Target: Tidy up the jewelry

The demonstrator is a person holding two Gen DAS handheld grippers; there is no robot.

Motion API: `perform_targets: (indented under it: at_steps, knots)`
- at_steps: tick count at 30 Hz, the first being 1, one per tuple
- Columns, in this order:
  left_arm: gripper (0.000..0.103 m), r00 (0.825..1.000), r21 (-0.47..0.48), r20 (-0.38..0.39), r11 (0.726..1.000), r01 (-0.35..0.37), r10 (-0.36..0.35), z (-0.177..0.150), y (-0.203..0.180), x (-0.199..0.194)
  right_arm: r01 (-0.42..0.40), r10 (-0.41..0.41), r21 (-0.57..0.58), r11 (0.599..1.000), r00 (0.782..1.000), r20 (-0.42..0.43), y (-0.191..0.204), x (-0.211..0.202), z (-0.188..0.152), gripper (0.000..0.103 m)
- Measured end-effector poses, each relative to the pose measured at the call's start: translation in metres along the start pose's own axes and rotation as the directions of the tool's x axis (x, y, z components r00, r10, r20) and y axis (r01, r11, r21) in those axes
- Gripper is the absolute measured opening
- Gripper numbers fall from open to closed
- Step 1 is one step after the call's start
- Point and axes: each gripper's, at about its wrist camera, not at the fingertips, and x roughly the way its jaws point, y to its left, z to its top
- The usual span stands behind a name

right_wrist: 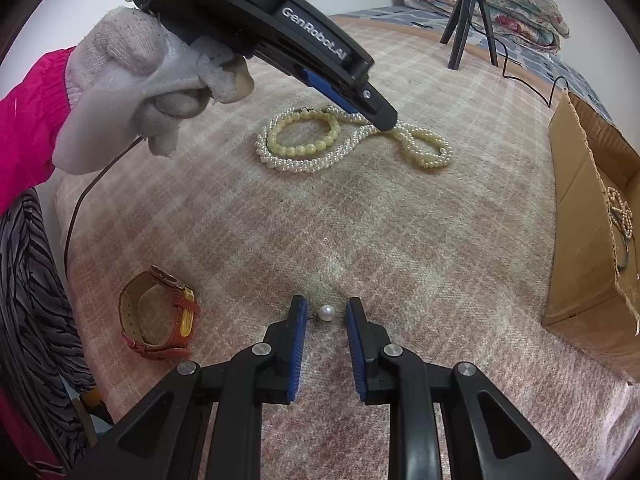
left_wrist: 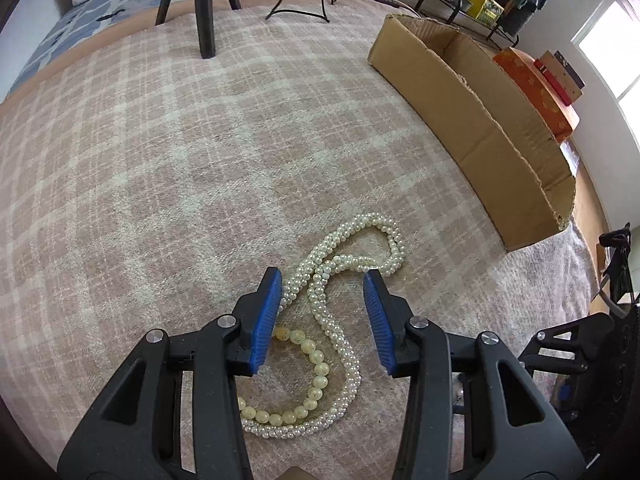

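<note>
Left wrist view, step: the left hand-held gripper [left_wrist: 324,280] hangs over the long white braided pearl necklace [left_wrist: 352,264] on the pink plaid blanket [left_wrist: 180,160] of the bed, blue pads apart and nothing clamped; a strand runs between them, and the left pad sits right by another strand.
Left wrist view, neighbour: a bracelet of larger cream round beads [left_wrist: 308,380] lies inside the necklace's near loop, touching it.
Left wrist view, next move: judged, close on one strand only, so the bracelet stays behind, then lift.
Left wrist view, room: the open brown cardboard box [left_wrist: 480,128] stands near on the right; blanket between is bare. A black tripod [left_wrist: 204,8] stands well apart at the far end.
Right wrist view, step: the right hand-held gripper [right_wrist: 326,312] straddles a single loose white pearl [right_wrist: 326,313], pads narrowly apart, not pressing it.
Right wrist view, next move: judged, a gentle pinch; the pearl may roll.
Right wrist view, room: an orange leather strap watch [right_wrist: 160,320] lies near on the left; the box wall on the right already holds jewelry [right_wrist: 620,212]. A gloved hand [right_wrist: 140,92] carries the other gripper.
</note>
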Motion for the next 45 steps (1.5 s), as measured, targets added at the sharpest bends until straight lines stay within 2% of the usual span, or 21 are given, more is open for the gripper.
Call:
perform_targets:
  at_steps: [4,7,10,15,18,20,23,29,35,38,39,40,45]
  knots:
    - [0.043,1.000,0.012,-0.015,1.000,-0.021,0.021,0.001,-0.002,0.009,0.000,0.000,0.002,1.000,1.000,0.001,0.001,0.000,0.000,0.020]
    - [0.052,1.000,0.016,-0.022,1.000,-0.010,0.010,0.000,-0.001,0.011,0.006,-0.006,-0.008,1.000,1.000,0.001,0.003,0.000,-0.001,0.020]
    - [0.052,0.999,0.023,-0.022,0.999,-0.034,0.034,0.002,-0.006,0.016,0.010,-0.010,-0.007,1.000,1.000,0.001,0.005,-0.001,-0.002,0.019]
    - [0.052,0.998,0.038,-0.012,0.997,-0.068,0.068,0.002,-0.012,0.019,0.012,-0.012,0.002,1.000,1.000,0.008,0.005,-0.003,-0.001,0.009]
    - [0.042,0.995,0.059,0.002,0.993,-0.102,0.102,0.001,-0.017,0.019,0.015,-0.015,-0.001,1.000,1.000,0.014,0.006,-0.005,-0.002,0.009]
    - [0.024,0.994,0.054,0.009,0.993,-0.105,0.105,0.002,-0.017,0.018,0.018,-0.018,-0.005,1.000,1.000,0.015,0.007,-0.006,-0.001,0.009]
    - [0.017,0.994,0.035,0.021,0.994,-0.103,0.103,0.002,-0.012,0.013,0.019,-0.018,-0.009,1.000,1.000,0.019,0.009,-0.008,0.000,0.009]
    - [0.015,0.994,0.007,0.057,0.996,-0.091,0.091,0.002,-0.006,-0.001,0.031,-0.030,-0.018,0.999,0.999,0.033,0.013,-0.013,0.002,0.009]
    - [0.013,0.993,-0.052,0.115,0.998,-0.031,0.037,0.007,-0.001,-0.031,0.040,-0.040,-0.009,0.999,0.998,0.048,0.015,-0.021,0.002,0.008]
    - [0.011,0.988,-0.057,0.154,0.998,-0.018,0.026,0.009,-0.002,-0.047,0.045,-0.045,-0.008,0.999,0.997,0.060,0.015,-0.027,0.003,0.008]
    - [0.008,0.986,-0.060,0.167,0.998,-0.011,0.021,0.009,-0.003,-0.054,0.046,-0.045,-0.007,0.999,0.997,0.065,0.015,-0.029,0.003,0.008]
    - [0.000,0.983,-0.064,0.181,0.998,-0.006,0.018,0.009,-0.003,-0.060,0.048,-0.047,-0.007,0.999,0.996,0.072,0.016,-0.032,0.003,0.008]
    - [0.000,0.970,-0.075,0.244,0.997,0.023,-0.004,0.012,-0.001,-0.088,0.056,-0.055,-0.004,0.998,0.994,0.099,0.018,-0.045,0.003,0.008]
